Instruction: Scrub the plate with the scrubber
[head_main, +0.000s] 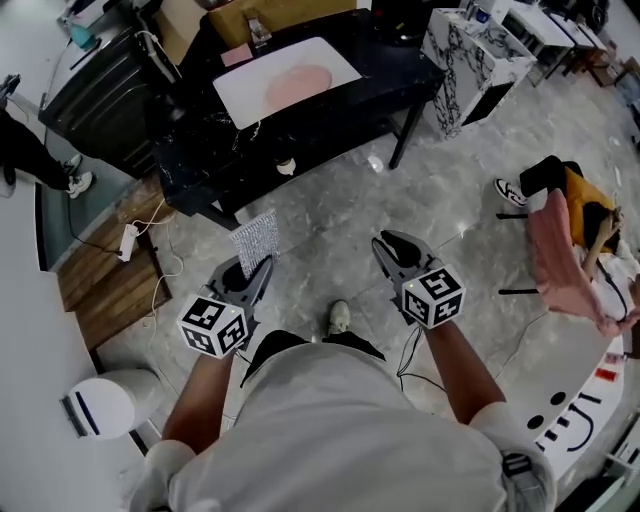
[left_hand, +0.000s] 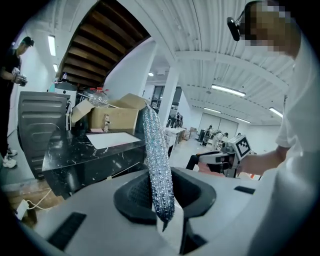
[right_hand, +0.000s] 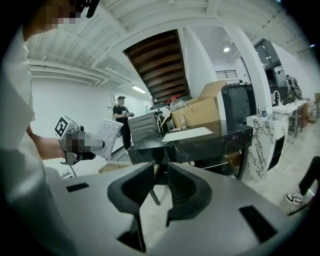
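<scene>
Head view: the left gripper (head_main: 262, 270) pinches the shiny scrubber (head_main: 256, 238) by its bottom edge — it looks soft, light, floppy — the right gripper (head_main: 388, 244) is slightly open and empty, and the pink plate (head_main: 298, 85) sits far off on the table (head_main: 390, 62).

White T-shirt (head_main: 340, 440); dark grey left claw (head_main: 266, 264) and right claw (head_main: 386, 242)

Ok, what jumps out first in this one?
The glittering silver scrubber, clamped in the left gripper, stands out against the grey floor. Ahead, a pink plate lies on a white mat on the black table, with neither gripper near it. The right gripper holds nothing, its jaws narrowly apart.
</scene>
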